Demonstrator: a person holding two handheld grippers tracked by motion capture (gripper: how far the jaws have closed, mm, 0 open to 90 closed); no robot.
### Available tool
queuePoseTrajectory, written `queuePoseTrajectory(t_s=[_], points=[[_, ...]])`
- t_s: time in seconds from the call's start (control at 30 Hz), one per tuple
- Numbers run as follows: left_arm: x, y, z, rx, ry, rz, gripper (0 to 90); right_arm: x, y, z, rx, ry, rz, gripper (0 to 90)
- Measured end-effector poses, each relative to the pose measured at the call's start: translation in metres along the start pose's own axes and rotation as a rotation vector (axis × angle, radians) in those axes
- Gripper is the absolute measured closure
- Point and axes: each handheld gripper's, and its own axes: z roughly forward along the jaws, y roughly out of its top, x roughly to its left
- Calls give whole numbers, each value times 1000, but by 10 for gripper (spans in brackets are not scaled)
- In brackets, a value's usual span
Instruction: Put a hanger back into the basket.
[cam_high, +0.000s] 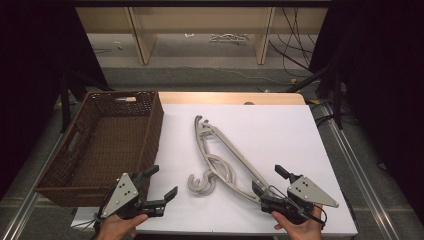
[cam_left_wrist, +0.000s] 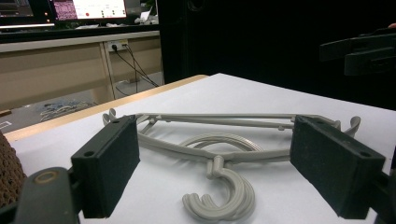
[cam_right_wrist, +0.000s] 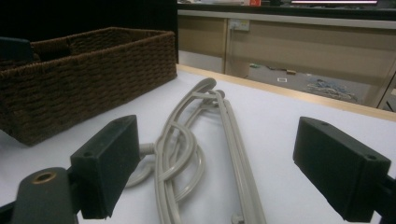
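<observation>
A lab-like recording room: black curtains (cam_high: 30, 45), loose floor cables (cam_high: 295, 45), a lit monitor (cam_left_wrist: 88, 9) and plain wooden benches (cam_high: 200, 30).

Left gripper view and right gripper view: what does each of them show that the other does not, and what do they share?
Left gripper view alone: the hooks of the grey hangers seen head-on, curling toward the camera, a lit monitor in the background, and the other tool at the upper right edge.

Right gripper view alone: the long side wall of the brown wicker basket, standing left of the hangers.

Both share: the stacked grey hangers lying flat on the white table, framed between each tool's own two open black jaws, with nothing held.
</observation>
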Motion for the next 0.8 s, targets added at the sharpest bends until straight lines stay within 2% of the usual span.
queuePoseTrajectory(t_s=[0.13,0.17,0.2,0.23,0.27,0.53,0.7,0.73,0.8], points=[[0,0,0,5,2,0,157,2,0,1,37,2,-10,156],[0,0,0,2,3,2,157,2,-1,3,26,14,-7,156],[0,0,0,2,3,2,158,5,-1,2,53,29,18,157],[0,0,0,5,2,3,157,5,-1,2,56,32,15,156],[0,0,0,5,2,3,157,4,-1,2,48,24,-11,156],[0,0,0,5,1,10,158,7,-1,6,72,60,-16,156],[-1,0,1,10,1,14,158,11,4,13,120,59,-66,158],[-1,-1,1,12,1,13,158,13,5,14,147,64,-63,158],[-1,-1,1,13,3,14,159,16,6,21,167,68,-99,161]])
